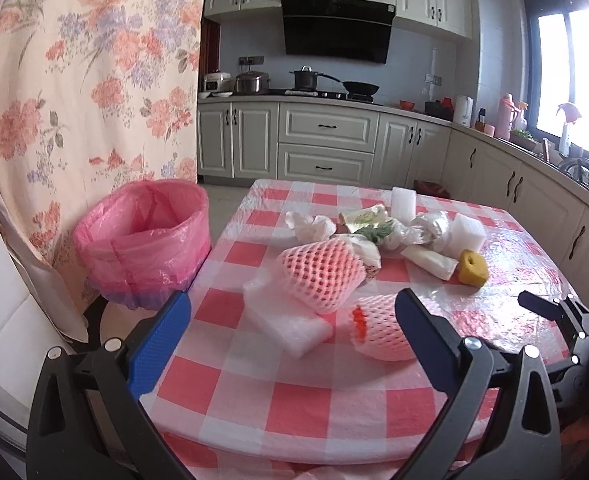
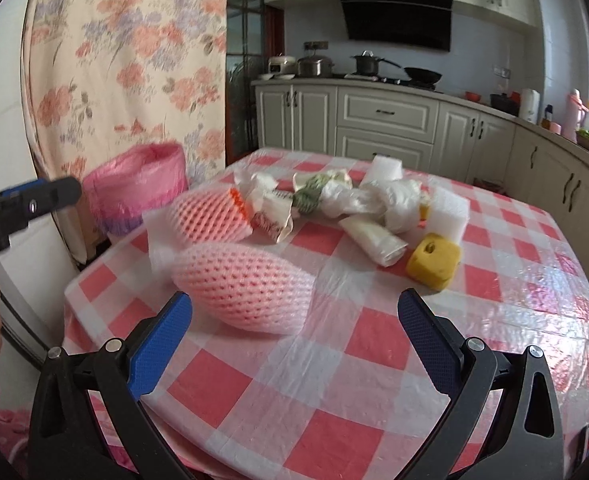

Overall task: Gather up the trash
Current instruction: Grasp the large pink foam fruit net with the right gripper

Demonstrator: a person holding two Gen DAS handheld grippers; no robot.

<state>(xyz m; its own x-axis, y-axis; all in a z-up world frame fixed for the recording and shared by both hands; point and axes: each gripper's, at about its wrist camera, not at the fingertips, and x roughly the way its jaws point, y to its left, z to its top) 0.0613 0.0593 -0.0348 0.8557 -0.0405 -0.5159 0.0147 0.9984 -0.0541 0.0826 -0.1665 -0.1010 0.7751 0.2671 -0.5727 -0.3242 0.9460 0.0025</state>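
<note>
A pile of trash lies on the red-checked table: two pink foam fruit nets, white foam sheets, crumpled white plastic, white foam blocks and a yellow sponge. A bin with a pink bag stands left of the table. My left gripper is open and empty above the near table edge, the near net by its right finger. My right gripper is open and empty, just short of the near net.
A floral curtain hangs behind the bin. Kitchen cabinets and a stove with pots line the far wall, and a counter runs along the right. The left gripper's body shows at the left of the right wrist view.
</note>
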